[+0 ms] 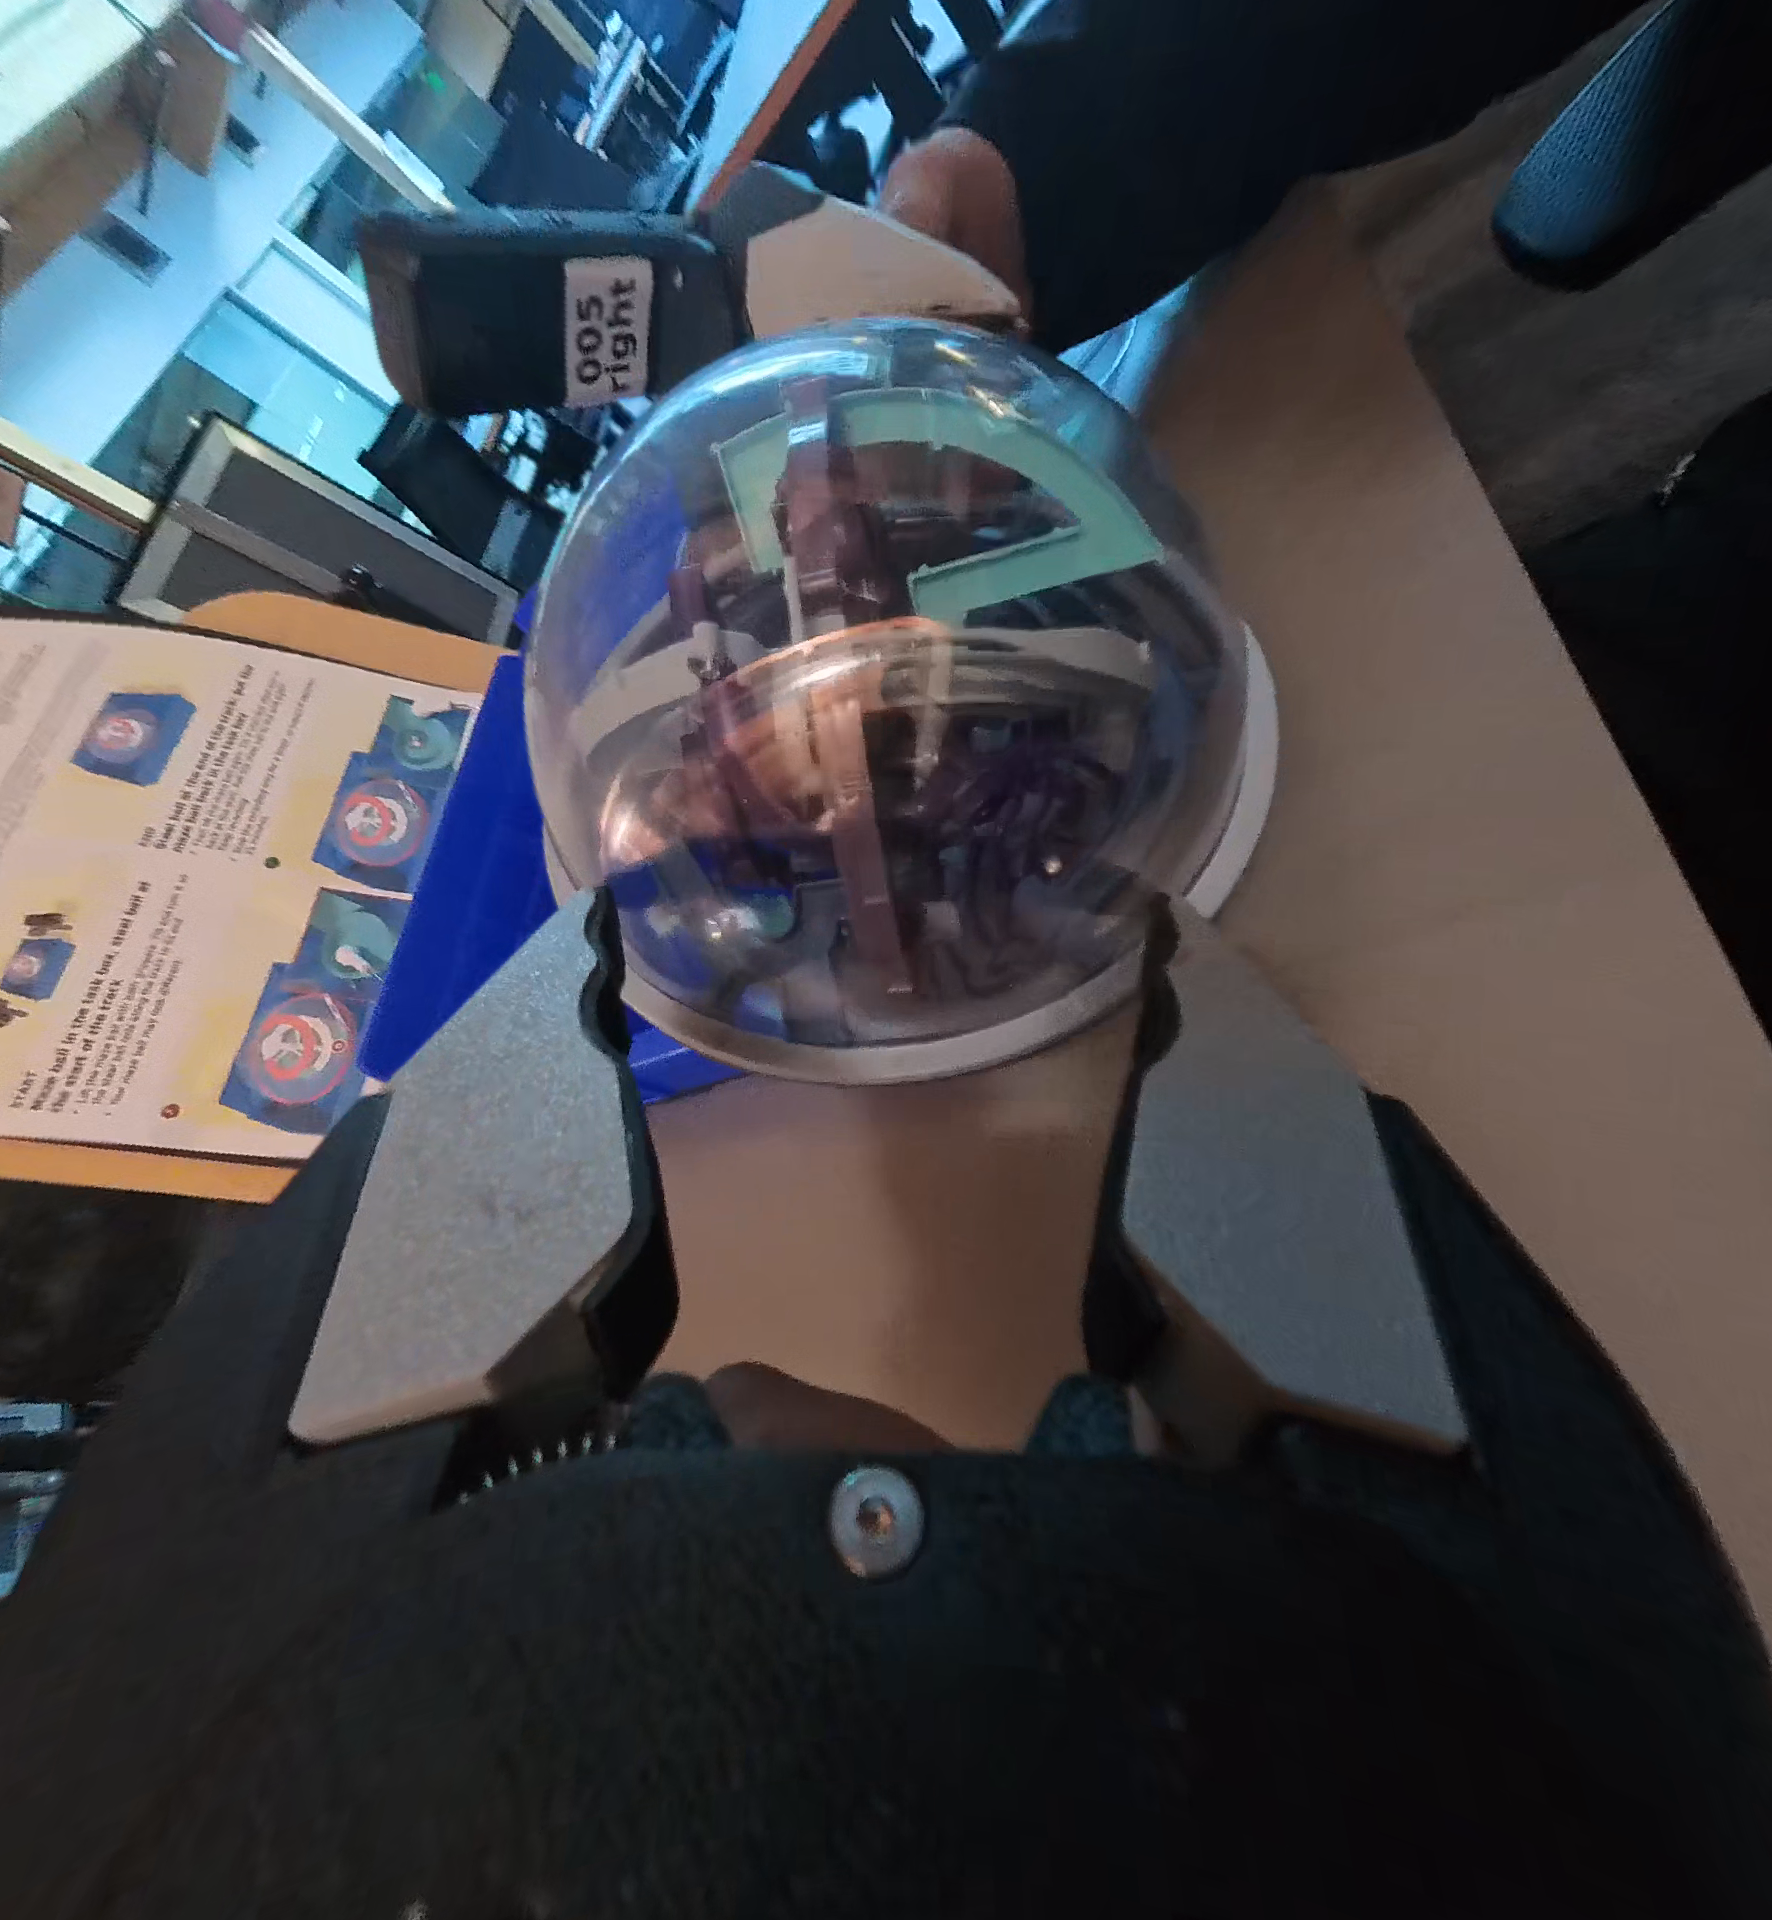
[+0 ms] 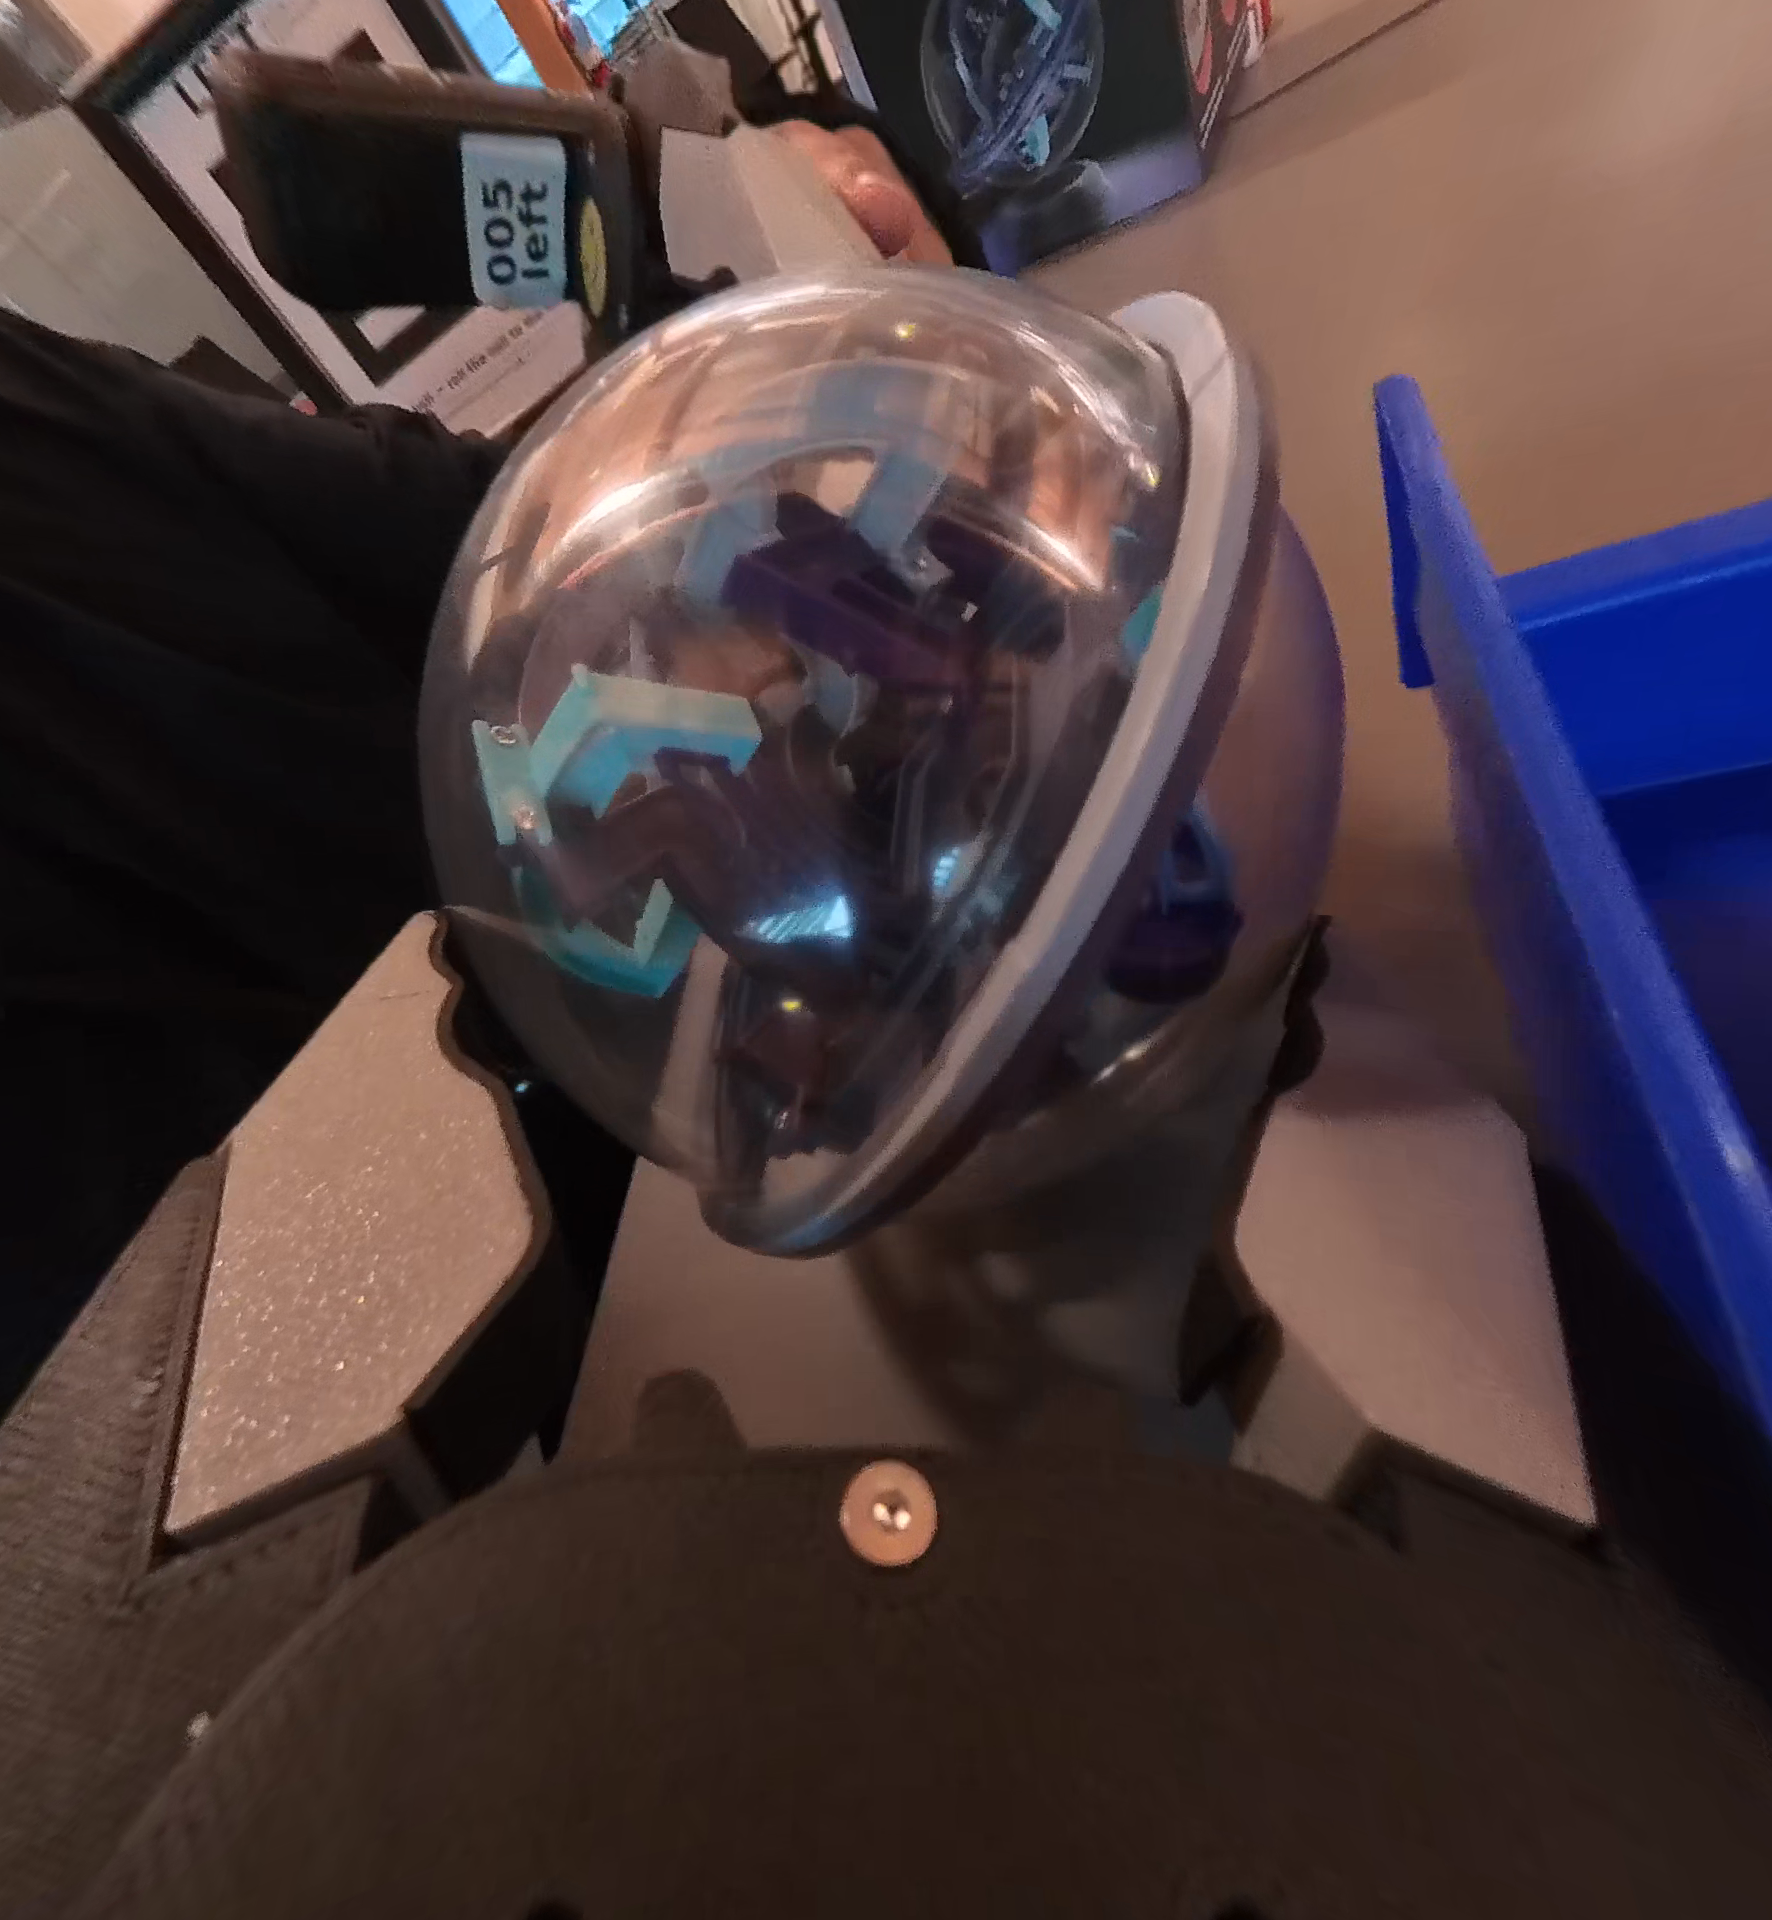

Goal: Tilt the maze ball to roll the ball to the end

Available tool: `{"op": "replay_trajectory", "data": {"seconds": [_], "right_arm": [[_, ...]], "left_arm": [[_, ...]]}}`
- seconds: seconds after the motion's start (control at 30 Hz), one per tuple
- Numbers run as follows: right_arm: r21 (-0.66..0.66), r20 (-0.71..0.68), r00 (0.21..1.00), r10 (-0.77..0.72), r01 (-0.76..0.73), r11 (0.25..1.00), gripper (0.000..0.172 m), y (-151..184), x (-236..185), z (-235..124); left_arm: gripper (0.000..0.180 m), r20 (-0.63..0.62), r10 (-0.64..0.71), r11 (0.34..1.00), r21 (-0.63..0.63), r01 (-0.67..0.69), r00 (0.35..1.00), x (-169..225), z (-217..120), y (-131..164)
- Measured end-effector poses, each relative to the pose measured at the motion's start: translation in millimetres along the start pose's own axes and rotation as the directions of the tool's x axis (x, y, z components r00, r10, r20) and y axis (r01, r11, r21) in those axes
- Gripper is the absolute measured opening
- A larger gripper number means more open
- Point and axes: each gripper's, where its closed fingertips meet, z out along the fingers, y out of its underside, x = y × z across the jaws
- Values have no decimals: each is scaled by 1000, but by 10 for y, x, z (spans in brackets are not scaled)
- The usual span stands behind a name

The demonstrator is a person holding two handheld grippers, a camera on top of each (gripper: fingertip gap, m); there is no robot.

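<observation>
Now | one maze ball (image 1: 892, 707) | two grippers, left (image 1: 877, 935) and right (image 2: 877, 997), both clamping it

I see a white label (image 1: 607, 330) with dark print on the right gripper's black body, and a pale blue one (image 2: 516, 237) on the left gripper's body. A printed instruction sheet (image 1: 134, 883) with photos and headings lies on the desk; I leave the wording unquoted.

blue bin (image 2: 1630, 831) cut off by edge, instruction sheet (image 1: 134, 883) print blurred
</observation>
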Motion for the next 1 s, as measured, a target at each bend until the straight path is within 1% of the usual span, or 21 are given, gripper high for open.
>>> {"op": "replay_trajectory", "data": {"seconds": [0.13,0.23,0.5,0.63,0.73,0.77,0.8,0.83,1.0], "right_arm": [[-16,-51,995,-87,87,996,156,2,1,14],[-37,-88,985,-151,149,988,156,6,1,-26],[-49,-198,935,-296,292,955,149,-62,14,-213],[-48,-236,913,-333,332,942,142,-115,-1,-273],[-54,-264,891,-369,369,928,141,-166,-13,-302],[-57,-275,882,-383,383,922,141,-181,-19,-308],[-63,-289,872,-395,394,917,145,-195,-17,-313],[-71,-323,855,-406,405,911,157,-216,14,-325],[-96,-357,819,-449,446,890,157,-238,-2,-326]], "left_arm": [[104,-56,-22,999,-40,20,998,-13,70,-47],[105,-84,-3,998,-59,-2,996,-26,105,-75],[104,-118,0,995,-94,-11,993,-65,181,-115],[106,-131,-13,992,-127,-3,991,-97,224,-77],[106,-140,-15,989,-149,-6,990,-114,260,-39],[106,-145,-21,988,-156,-2,989,-118,270,-34],[106,-151,-27,987,-159,3,988,-119,278,-36],[106,-159,-36,987,-160,10,987,-118,284,-44],[107,-185,-57,987,-160,27,981,-120,298,-83]]}}
